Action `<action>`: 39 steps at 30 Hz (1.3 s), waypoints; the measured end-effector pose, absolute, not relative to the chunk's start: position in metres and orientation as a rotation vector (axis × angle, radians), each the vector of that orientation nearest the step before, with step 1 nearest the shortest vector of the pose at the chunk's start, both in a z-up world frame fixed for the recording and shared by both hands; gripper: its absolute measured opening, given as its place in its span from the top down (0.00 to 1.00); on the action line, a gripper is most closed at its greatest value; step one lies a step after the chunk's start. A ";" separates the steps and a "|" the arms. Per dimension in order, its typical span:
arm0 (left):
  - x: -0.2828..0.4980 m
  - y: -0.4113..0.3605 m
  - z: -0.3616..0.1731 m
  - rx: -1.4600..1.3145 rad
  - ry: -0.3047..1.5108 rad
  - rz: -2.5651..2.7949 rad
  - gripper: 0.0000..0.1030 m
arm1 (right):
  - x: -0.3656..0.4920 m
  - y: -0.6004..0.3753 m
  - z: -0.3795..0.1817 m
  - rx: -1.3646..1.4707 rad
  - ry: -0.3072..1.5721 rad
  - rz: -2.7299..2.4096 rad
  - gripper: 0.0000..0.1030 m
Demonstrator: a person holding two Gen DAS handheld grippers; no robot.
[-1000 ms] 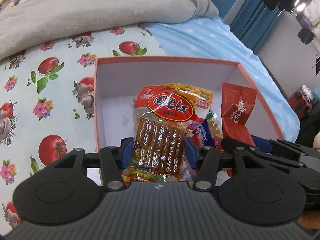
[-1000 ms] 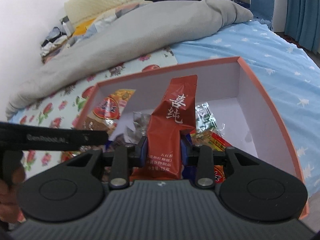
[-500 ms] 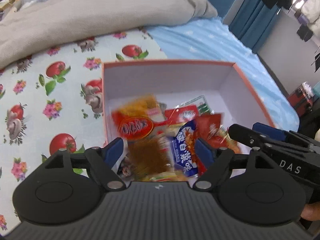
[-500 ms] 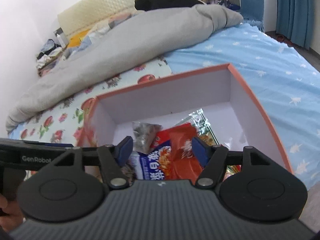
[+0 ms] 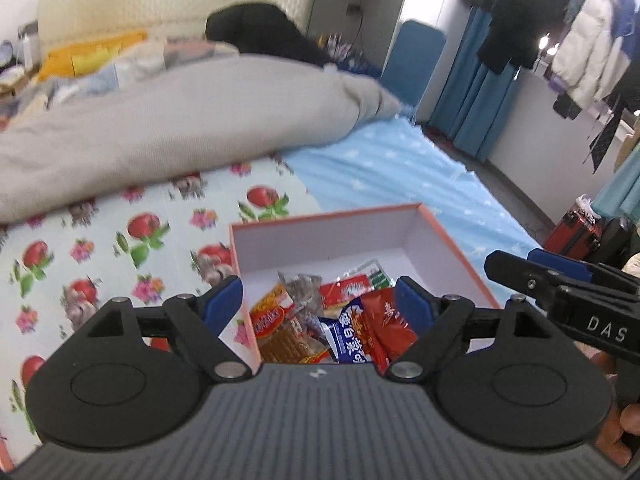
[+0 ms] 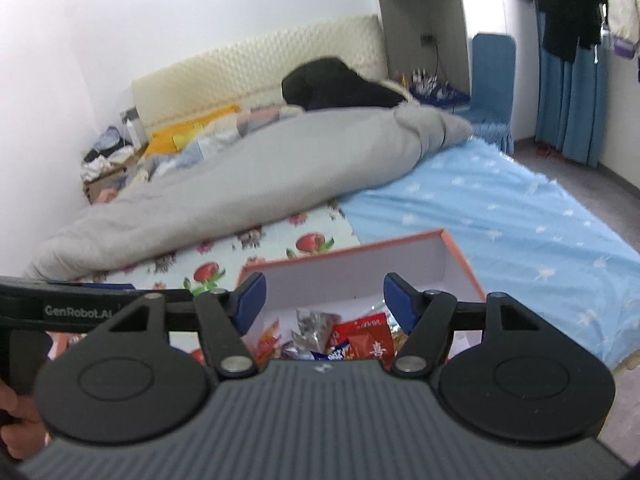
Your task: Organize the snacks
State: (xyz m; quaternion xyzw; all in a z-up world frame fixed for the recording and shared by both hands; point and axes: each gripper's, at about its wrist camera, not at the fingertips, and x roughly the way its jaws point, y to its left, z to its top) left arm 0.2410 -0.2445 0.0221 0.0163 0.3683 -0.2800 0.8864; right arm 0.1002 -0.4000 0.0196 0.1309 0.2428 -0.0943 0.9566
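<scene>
Left wrist view has the left gripper [image 5: 320, 304] hanging above the near end of the box [image 5: 452, 248], jaws opening, blue pads [image 5: 222, 300] spread wide with nothing pinched between them. That box is an open one, orange outside and white inside, sitting on the bed where the tomato-print cloth [image 5: 120, 248] meets the light blue star sheet [image 5: 408, 176].

All the snacks are piled at the box's near end, the far end is bare white floor. You can pick out an orange pack of brown sticks [image 5: 280, 332] against the left wall, a blue and white bag [image 5: 350, 336] in the middle, a dark red pouch [image 5: 390, 322] just right of it, touching. A crinkly clear wrapper [image 5: 300, 286] sits behind those, plus a red packet [image 5: 348, 288] and a green-edged one [image 5: 376, 276] toward the middle of the box.

Right gripper [image 5: 560, 280] pokes in from the right edge of that same view, over the box's right wall, with a bit of hand [image 5: 624, 424] under it.

Right wrist view shows the right gripper's jaws set apart too, nothing gripped, pads over the same box with the snack pile showing below between them. The other gripper's black bar crosses the left edge there. A big grey duvet [image 6: 240, 184] is bunched up along the far side of the bed, things look a bit blurry overall.
</scene>
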 end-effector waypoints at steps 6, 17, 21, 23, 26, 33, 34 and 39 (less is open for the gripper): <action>0.208 -0.215 0.051 0.006 0.703 -0.573 0.16 | 0.073 -0.376 0.040 0.249 0.444 -0.183 0.35; 0.142 -0.176 0.067 0.005 0.612 -0.581 0.16 | 0.030 -0.346 0.047 0.236 0.386 -0.186 0.35; 0.123 -0.167 0.060 0.021 0.605 -0.562 0.16 | 0.016 -0.340 0.033 0.247 0.407 -0.183 0.35; 0.115 -0.161 0.056 0.013 0.606 -0.562 0.16 | 0.010 -0.338 0.026 0.245 0.416 -0.184 0.35; 0.104 -0.155 0.047 0.006 0.604 -0.553 0.16 | 0.000 -0.336 0.018 0.242 0.420 -0.193 0.35; 0.089 -0.150 0.028 0.009 0.600 -0.535 0.16 | -0.013 -0.335 0.001 0.260 0.420 -0.209 0.35; 0.087 -0.149 0.026 0.009 0.601 -0.533 0.16 | -0.014 -0.335 0.000 0.258 0.420 -0.208 0.35; 0.084 -0.147 0.018 0.004 0.602 -0.523 0.16 | -0.019 -0.334 -0.011 0.260 0.427 -0.216 0.35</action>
